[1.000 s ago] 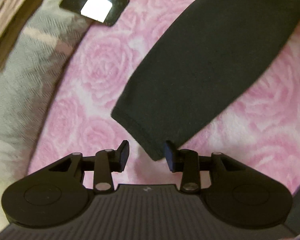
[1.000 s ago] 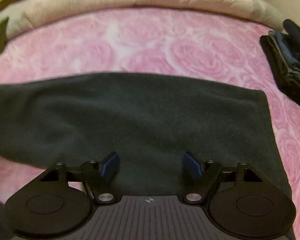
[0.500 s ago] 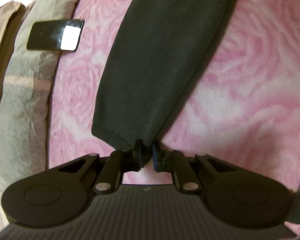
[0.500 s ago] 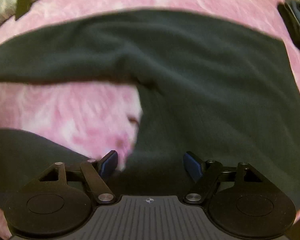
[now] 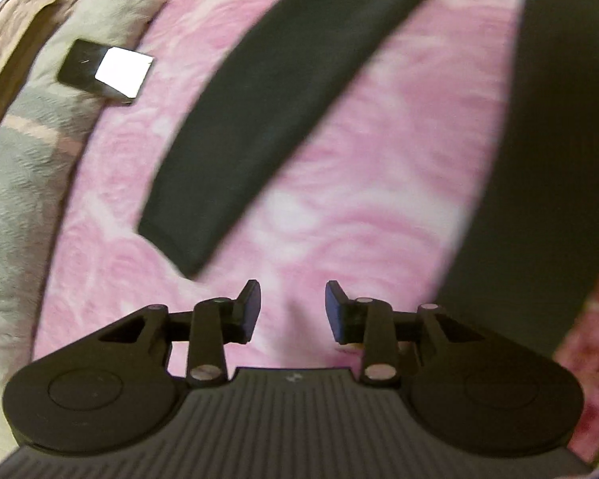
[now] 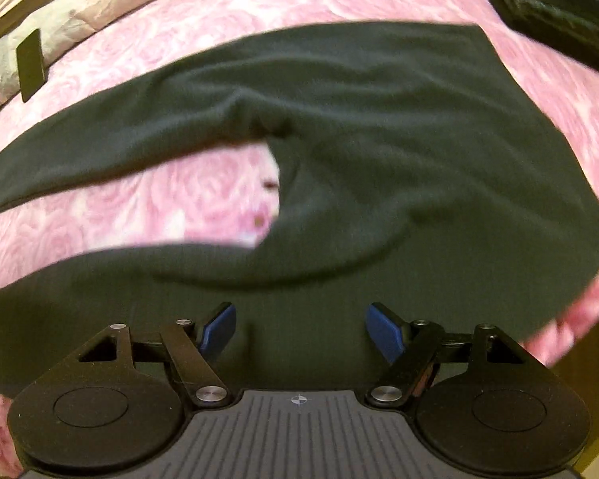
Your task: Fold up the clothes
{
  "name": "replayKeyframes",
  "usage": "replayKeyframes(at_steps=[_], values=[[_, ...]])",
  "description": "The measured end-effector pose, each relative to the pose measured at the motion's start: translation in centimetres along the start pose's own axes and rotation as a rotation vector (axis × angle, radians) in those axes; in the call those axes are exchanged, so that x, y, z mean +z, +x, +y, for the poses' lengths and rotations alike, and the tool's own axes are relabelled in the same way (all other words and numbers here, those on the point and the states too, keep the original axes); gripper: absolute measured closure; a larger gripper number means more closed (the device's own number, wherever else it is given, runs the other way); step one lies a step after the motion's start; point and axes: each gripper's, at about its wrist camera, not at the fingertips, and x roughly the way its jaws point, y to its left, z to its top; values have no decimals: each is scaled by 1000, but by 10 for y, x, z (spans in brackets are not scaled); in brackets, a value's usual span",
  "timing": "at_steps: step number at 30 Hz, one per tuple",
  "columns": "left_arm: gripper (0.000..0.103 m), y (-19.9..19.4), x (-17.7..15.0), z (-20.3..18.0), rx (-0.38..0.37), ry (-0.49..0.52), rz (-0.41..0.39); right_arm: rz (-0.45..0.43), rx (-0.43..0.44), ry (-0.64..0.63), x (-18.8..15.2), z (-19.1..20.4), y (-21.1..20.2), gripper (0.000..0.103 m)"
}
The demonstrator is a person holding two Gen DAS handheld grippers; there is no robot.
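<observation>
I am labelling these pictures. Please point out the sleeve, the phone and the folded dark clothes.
sleeve (image 5: 235, 151): left wrist view, on its lower half, above the cuff.
phone (image 5: 100, 70): left wrist view, on its screen.
folded dark clothes (image 6: 555, 8): right wrist view, on the pile's top.

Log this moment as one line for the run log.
task: fold clothes | left gripper: open, empty, near sleeve cuff | right gripper: open, over black sweater | surface: pink blanket

no legible text, labels, brands or numbers on anything visible
</observation>
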Motion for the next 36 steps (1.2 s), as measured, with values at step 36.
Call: replayKeyframes(at_steps=[36], values=[[62,-168,109,-225,-49,-84,-12,-109,58,-47,-10,-187,-88,27]])
